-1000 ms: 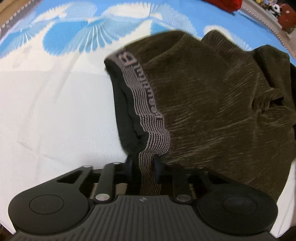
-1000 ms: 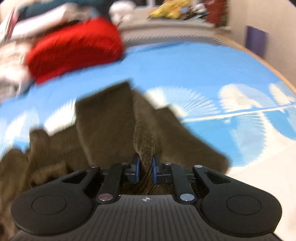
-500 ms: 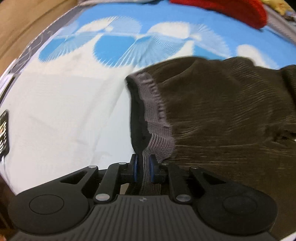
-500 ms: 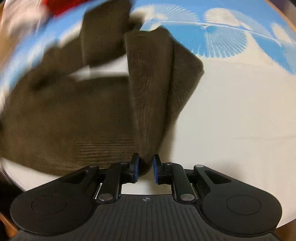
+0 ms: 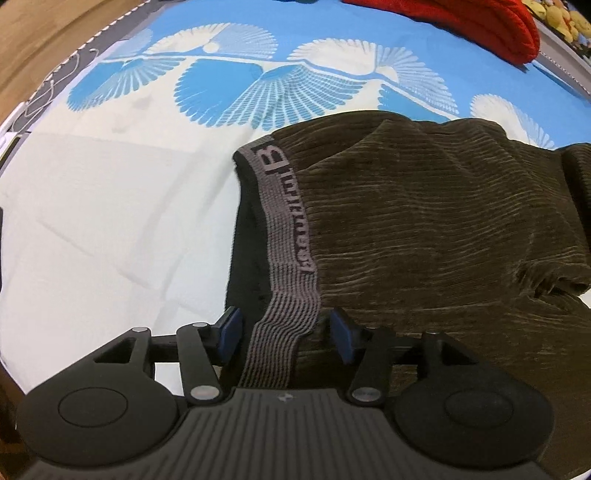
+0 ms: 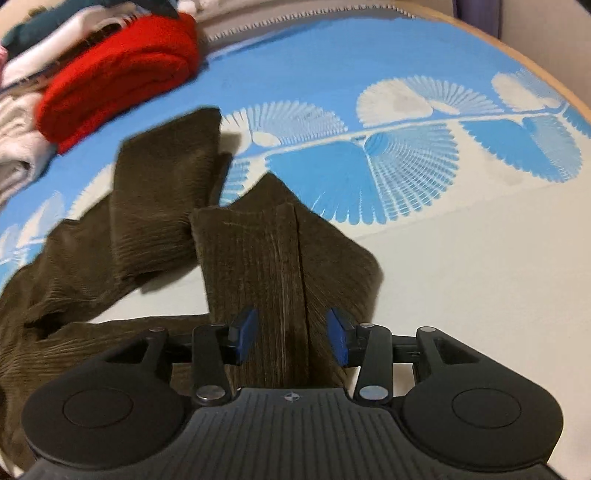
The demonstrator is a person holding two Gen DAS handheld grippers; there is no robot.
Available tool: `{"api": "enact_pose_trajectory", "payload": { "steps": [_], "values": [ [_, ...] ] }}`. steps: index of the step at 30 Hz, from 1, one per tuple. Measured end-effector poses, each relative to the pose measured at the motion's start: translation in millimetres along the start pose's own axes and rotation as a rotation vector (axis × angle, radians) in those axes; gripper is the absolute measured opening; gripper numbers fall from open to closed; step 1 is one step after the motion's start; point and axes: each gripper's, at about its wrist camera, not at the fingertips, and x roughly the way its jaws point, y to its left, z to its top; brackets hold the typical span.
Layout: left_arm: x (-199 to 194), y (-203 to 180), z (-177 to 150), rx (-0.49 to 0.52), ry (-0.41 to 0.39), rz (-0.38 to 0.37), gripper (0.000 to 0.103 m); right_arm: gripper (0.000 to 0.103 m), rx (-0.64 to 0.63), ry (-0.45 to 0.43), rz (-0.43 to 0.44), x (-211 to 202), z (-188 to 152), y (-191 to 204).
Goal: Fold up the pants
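The brown pants [image 5: 424, 229] lie on a sheet [image 5: 110, 221] that is white with blue fan shapes. In the left wrist view they fill the right half of the frame. Their gray waistband [image 5: 288, 229] runs from the middle of the frame down to the bottom middle, with dark letters on it. The black inside of the pants shows just left of the band.

The left gripper [image 5: 286, 330] sits at the bottom middle of that view. Its fingers [image 5: 229, 328] have blue pads and stand wide apart. The waistband lies between them, but the pads do not press on it.

In the right wrist view the pants [image 6: 155, 206] lie in the left and middle of the frame. One pant leg points to the upper left. The other leg end [image 6: 269, 266] is folded in layers and comes down the middle to the bottom. The right gripper [image 6: 291, 338] is at the bottom middle. Its fingers [image 6: 246, 332] are spread apart too, with the folded leg end between them. The pads do not squeeze the cloth.

A red folded cloth [image 6: 118, 77] lies in the upper left of the right wrist view, next to a pile of white and dark clothes [image 6: 22, 122]. The same red cloth [image 5: 461, 22] shows at the top right of the left wrist view
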Motion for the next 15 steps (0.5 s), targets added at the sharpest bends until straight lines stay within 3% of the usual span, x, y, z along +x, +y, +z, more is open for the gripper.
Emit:
{"api": "enact_pose_trajectory", "payload": {
  "steps": [8, 9, 11, 15],
  "values": [
    [9.5, 3.8, 3.6, 0.032, 0.017, -0.001, 0.06, 0.045, -0.073, 0.105, -0.101, 63.3, 0.2, 33.5],
    [9.4, 6.0, 3.9, 0.031, 0.019, 0.003, 0.06, 0.042, -0.082, 0.103, -0.101, 64.2, 0.6, 36.0],
    [7.9, 10.6, 4.7, 0.021, 0.015, 0.006, 0.06, 0.011, -0.089, 0.098, -0.072, 60.5, 2.2, 39.2],
    [1.6, 17.0, 3.9, 0.001, 0.009, 0.001, 0.06, 0.011, -0.035, -0.007, -0.017, 24.9, 6.8, 28.1]
  ]
}}
